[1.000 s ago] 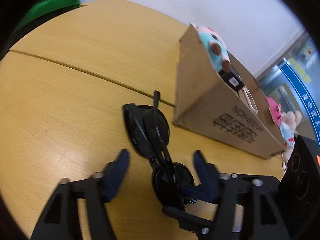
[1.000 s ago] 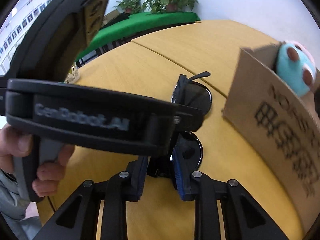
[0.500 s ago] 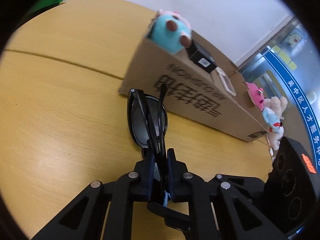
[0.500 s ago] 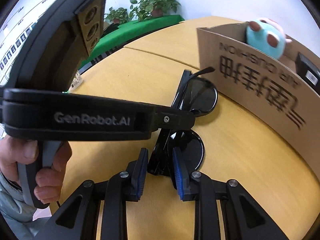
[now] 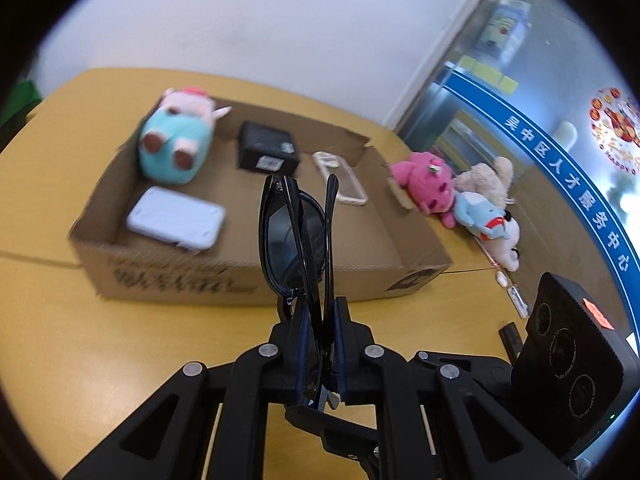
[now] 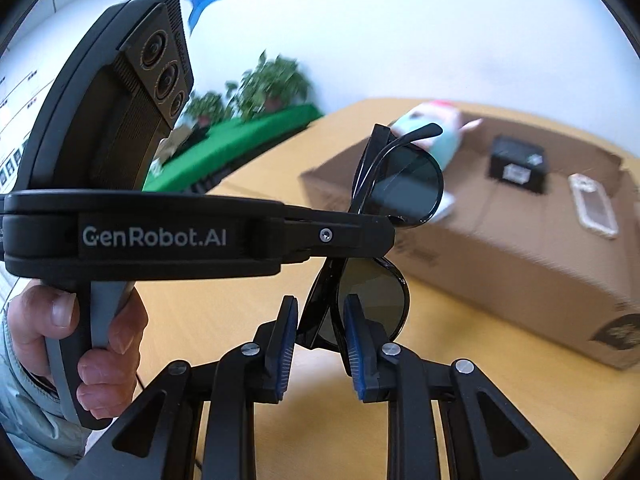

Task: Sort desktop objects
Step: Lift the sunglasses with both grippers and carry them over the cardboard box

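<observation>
Wooden table (image 5: 60, 340): one cardboard box (image 5: 248, 280), four items inside; both grippers' jaws clamp one sunglasses (image 5: 292, 236).

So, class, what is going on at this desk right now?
A person holds folded black sunglasses clamped in both the left gripper and the right gripper, lifted off the table in front of the cardboard box. The box already holds a plush toy, a black case and two phone cases.

Bare floor in cardboard box (image 5: 248, 280) right of white case (image 5: 176, 218).
</observation>
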`<act>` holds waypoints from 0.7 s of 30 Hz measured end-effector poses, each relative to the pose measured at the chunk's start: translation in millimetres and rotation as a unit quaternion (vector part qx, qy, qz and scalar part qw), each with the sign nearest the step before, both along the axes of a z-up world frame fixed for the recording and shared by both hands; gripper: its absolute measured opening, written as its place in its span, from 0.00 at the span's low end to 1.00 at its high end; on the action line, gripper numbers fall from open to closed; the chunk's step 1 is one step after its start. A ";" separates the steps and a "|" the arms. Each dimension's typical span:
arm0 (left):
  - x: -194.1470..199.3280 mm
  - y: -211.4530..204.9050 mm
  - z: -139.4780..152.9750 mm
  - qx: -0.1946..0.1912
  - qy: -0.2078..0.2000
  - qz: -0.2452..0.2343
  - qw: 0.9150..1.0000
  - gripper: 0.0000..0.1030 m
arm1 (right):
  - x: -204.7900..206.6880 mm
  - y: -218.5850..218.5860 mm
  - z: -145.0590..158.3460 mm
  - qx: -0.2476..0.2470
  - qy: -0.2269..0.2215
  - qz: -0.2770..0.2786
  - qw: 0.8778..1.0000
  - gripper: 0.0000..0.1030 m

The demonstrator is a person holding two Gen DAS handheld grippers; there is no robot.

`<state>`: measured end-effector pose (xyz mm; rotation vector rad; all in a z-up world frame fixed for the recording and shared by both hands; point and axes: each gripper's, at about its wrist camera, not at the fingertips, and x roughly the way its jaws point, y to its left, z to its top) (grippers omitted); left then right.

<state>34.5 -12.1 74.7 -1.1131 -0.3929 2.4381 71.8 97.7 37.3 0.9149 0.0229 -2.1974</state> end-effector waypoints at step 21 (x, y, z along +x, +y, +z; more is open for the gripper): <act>-109.7 97.6 32.9 -0.022 0.013 -0.097 0.995 0.10 | -90.4 110.9 45.9 -0.014 0.006 -0.083 0.996 0.22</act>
